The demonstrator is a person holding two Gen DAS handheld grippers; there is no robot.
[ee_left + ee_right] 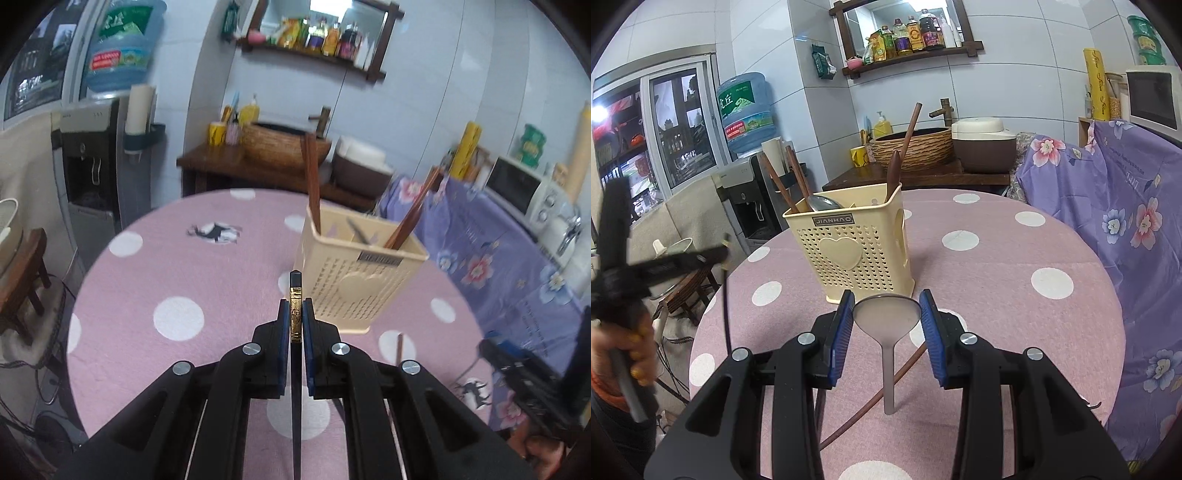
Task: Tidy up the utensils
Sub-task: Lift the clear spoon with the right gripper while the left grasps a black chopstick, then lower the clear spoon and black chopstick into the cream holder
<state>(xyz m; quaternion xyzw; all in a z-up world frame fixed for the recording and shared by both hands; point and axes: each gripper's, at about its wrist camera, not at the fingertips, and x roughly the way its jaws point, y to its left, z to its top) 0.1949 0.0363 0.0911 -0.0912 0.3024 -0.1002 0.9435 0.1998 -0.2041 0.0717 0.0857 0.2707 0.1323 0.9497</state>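
Carrying a black chopstick (296, 314) with a gold band, the left gripper (295, 317) has its jaws clenched tight on the stick, tip poking out ahead and lined up just short of the cream utensil basket (343, 280). That basket stands upright on the pink polka-dot desk (177, 280), and brown wooden chopsticks (312, 184) already lean inside it, so the sorting looks well under way. Moving across to the right: the right gripper (886, 314) sits low over the desk with a metal spoon (886, 317) between its blue pads, bowl forward, handle trailing back; the jaws look closed on the bowl's edges, though how firmly is hard to say. Under that spoon lies one more brown chopstick (879, 395), flat on the cloth and waiting its turn. From this side the basket shows a grey spoon and a wooden-handled utensil standing in it. The step in hand looks like the drop-off of the black chopstick: next, the left hand needs to bring the stick over the rim, tip it upright and let go inside a compartment, clear of the sticks already leaning there.
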